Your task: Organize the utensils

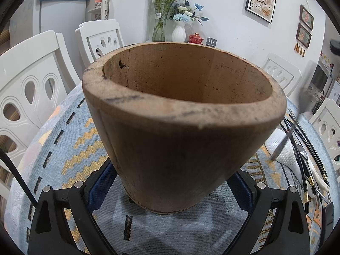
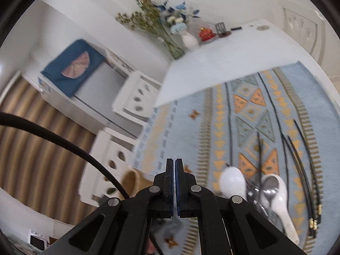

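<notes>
**Wooden cup gripped at the tabletop as utensils lie waiting**

A thick-walled wooden cup (image 1: 170, 114) stands tilted on a patterned blue-and-yellow cloth (image 1: 70, 140), filling the left wrist view. The left gripper (image 1: 170, 188) has it between its fingers (image 1: 96, 188), whose blue pads press against the cup's lower sides, near the base. The cup's mouth faces up and away; what can be seen of its inside is bare wood.

To the right of the cup, a white spoon (image 1: 282, 146) lies on the cloth beside a bundle of black chopsticks (image 1: 306, 155) with gold bands. A blurred metal utensil (image 1: 286, 136) slants above them; its upper end is too smeared to tell what carries it.

The right wrist view, streaked with blur, looks down over the same cloth from above. The right gripper (image 2: 174, 163) has its fingers pressed fully together, and no object can be made out between the pads. Near right of them lie two white spoons (image 2: 232, 182), one with a metal spoon (image 2: 270, 186) resting in its bowl, and a few other metal utensils between them. The black chopsticks (image 2: 306, 170) stretch along the right edge of the cloth, apart from the spoons.

At the far side of the tabletop (image 2: 223, 63) stand a glass vase of dried stems (image 1: 159, 21), a white vase of blue flowers (image 1: 179, 30) and a small red lidded pot (image 1: 196, 38). White chairs (image 1: 31, 89) ring the table.
</notes>
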Demonstrator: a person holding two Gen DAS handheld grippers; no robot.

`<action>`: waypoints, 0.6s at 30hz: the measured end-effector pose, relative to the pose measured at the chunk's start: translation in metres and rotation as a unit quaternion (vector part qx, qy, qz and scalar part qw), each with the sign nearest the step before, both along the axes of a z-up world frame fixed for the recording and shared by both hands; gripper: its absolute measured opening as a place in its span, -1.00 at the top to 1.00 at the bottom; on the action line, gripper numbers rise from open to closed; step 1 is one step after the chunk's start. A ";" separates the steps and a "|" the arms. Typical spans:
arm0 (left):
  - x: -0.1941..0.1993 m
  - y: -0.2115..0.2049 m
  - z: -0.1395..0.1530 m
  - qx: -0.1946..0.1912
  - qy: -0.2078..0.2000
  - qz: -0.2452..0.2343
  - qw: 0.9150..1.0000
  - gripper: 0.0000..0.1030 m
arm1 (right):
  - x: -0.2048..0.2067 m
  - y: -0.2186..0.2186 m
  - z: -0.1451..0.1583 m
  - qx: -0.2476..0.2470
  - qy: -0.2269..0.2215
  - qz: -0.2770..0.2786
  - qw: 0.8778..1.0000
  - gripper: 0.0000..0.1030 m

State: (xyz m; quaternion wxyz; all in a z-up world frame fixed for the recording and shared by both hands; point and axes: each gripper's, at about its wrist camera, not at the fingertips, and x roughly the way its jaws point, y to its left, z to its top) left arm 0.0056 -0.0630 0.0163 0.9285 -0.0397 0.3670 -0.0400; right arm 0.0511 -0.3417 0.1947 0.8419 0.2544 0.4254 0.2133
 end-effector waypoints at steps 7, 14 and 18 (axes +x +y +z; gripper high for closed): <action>-0.002 -0.001 -0.003 -0.003 0.004 0.002 1.000 -0.89 | 0.021 0.026 -0.044 -0.082 0.093 0.029 0.992 0.49; -0.003 -0.002 -0.003 -0.003 0.004 0.002 1.000 -0.89 | 0.022 0.078 -0.114 -0.175 0.140 0.112 0.968 0.22; -0.002 -0.002 -0.003 -0.003 0.004 0.002 1.000 -0.89 | 0.025 0.117 -0.140 -0.283 0.119 0.171 0.936 0.21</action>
